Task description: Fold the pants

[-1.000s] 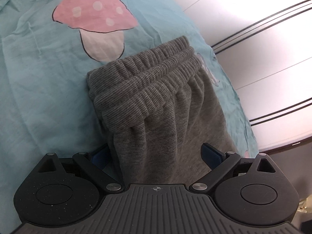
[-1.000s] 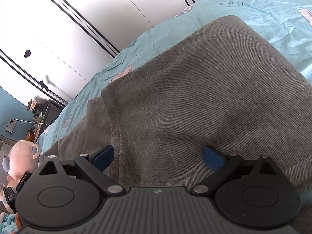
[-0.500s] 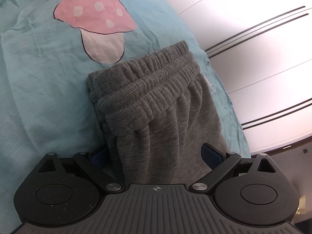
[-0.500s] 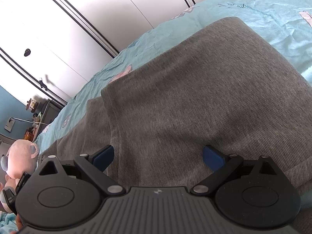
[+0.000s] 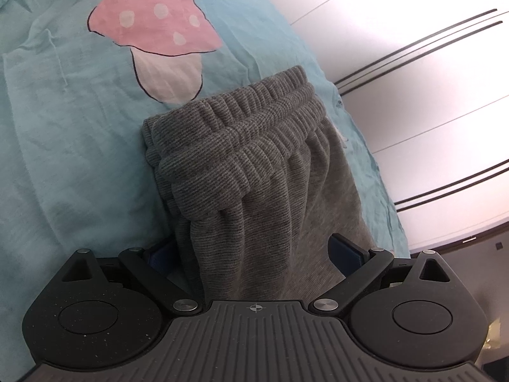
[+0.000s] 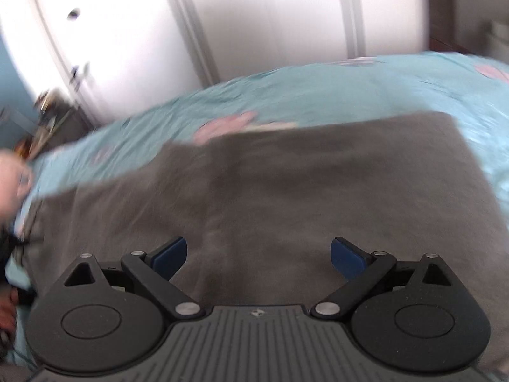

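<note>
My right gripper (image 6: pixel 258 253), open and empty, has swung up off the pants (image 6: pixel 286 197), blurrily; my left gripper (image 5: pixel 254 251) stays spread astride the waistband (image 5: pixel 235 137) side—fold probably set.

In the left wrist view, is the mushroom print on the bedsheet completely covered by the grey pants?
No: the pink mushroom print lies bare on the sheet beyond the pants' waistband, which overlaps at most its stem base.

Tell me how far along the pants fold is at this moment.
Done: the grey pants lie doubled on the blue bedsheet, waistband layers stacked, and the right wrist view shows a flat rectangle. In hand: nothing gripped; the left gripper straddles the cloth open, and the right gripper is open over it in a blurred frame. Left: possibly one more fold.
</note>
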`<action>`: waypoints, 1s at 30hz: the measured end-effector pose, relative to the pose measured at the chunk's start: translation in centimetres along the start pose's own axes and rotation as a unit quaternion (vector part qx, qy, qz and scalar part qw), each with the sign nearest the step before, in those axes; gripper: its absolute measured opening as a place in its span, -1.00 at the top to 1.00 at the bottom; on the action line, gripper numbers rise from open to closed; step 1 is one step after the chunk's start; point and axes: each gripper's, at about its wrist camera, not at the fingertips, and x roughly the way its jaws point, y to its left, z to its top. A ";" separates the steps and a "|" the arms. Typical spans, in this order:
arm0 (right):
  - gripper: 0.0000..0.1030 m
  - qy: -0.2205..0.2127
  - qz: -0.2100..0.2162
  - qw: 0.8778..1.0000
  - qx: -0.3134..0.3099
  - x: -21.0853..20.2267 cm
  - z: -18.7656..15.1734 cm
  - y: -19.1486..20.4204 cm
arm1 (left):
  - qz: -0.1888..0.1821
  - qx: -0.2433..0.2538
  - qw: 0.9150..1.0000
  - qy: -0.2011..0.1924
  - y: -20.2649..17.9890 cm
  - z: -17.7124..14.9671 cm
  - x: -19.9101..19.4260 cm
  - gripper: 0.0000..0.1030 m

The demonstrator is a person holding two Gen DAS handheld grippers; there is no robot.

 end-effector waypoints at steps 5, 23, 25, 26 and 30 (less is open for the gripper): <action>0.41 0.041 -0.064 0.991 -0.111 3.8 -1.3 4.2 | -0.005 -0.005 1.000 -0.003 0.0 -0.2 0.2 -0.94; 0.03 0.008 0.105 0.992 0.063 0.8 -0.2 -1.2 | -0.057 -0.058 0.997 -0.008 2.1 0.2 -0.6 -0.98; -0.30 0.012 0.117 0.988 0.104 -0.2 -0.4 -2.3 | -0.073 -0.070 0.995 -0.006 2.7 0.4 -0.8 -0.98; -0.31 0.015 0.119 0.986 0.114 -0.7 -0.6 -2.8 | -0.079 -0.076 0.994 -0.006 2.9 0.4 -0.9 -0.98; -0.40 0.035 0.083 0.988 0.126 -1.5 -1.2 -3.9 | -0.087 -0.087 0.992 -0.010 3.6 0.4 -1.4 -0.97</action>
